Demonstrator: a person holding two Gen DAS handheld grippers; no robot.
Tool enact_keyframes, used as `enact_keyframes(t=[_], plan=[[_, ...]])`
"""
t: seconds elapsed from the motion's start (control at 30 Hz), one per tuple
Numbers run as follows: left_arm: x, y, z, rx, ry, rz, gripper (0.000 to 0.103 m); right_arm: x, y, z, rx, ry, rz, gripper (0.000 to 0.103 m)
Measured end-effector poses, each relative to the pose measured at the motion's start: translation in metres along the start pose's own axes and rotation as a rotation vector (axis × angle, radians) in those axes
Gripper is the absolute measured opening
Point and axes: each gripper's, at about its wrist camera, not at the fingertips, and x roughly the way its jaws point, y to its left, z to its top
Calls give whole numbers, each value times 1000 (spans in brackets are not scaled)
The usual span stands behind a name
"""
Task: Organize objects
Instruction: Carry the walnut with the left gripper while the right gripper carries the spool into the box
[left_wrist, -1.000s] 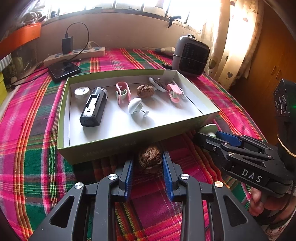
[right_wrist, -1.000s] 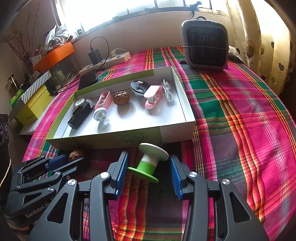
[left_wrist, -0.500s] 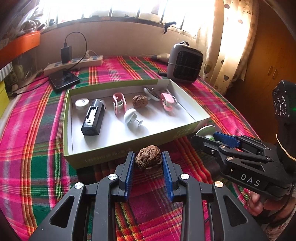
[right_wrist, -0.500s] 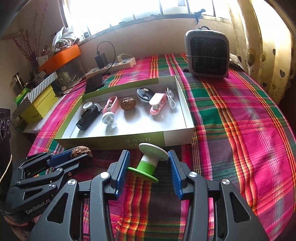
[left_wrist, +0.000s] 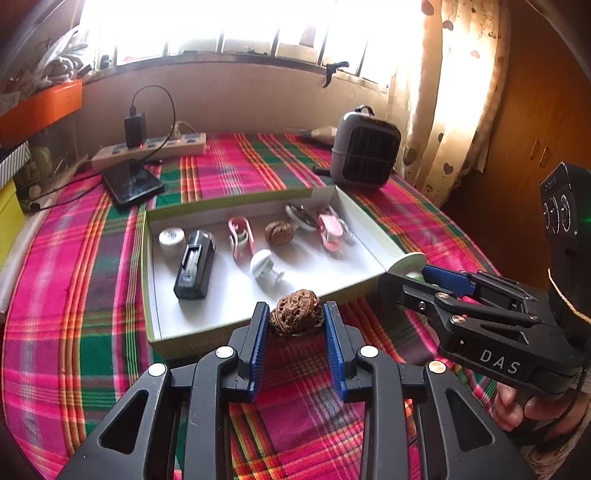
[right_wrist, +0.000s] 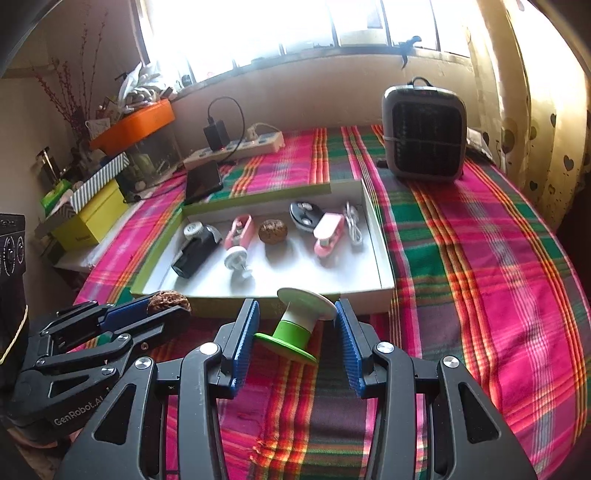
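Observation:
My left gripper (left_wrist: 293, 321) is shut on a brown walnut (left_wrist: 295, 312) and holds it raised at the near wall of a shallow white box with green sides (left_wrist: 369, 240). My right gripper (right_wrist: 297, 325) is shut on a green and white suction-cup piece (right_wrist: 301, 321), raised just before the box's near wall (right_wrist: 384, 291). The box holds a second walnut (left_wrist: 279, 232), a black charger (left_wrist: 195, 268), pink clips (left_wrist: 240, 236), a white suction hook (left_wrist: 263, 264) and other small items. Each gripper shows in the other's view: the right one (left_wrist: 410, 275), the left one (right_wrist: 166, 306).
A plaid cloth (right_wrist: 480, 277) covers the table. A grey heater (right_wrist: 423, 134) stands at the back right. A power strip with charger (left_wrist: 147, 149) and a phone (left_wrist: 131, 182) lie behind the box. Yellow and orange boxes (right_wrist: 88, 221) crowd the left edge.
Both grippers have risen from the cloth with their objects. The left one closed on the walnut and lifted it to the height of the box's wall.

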Motion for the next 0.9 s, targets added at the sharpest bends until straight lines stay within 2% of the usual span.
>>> enact_keyframes(t=[0.37, 0.9], plan=[[13, 17, 20, -26, -11, 23, 27, 13, 2, 24, -37, -12, 5, 43], [59, 45, 26, -89, 67, 70, 27, 68, -5, 37, -54, 91, 48, 43]])
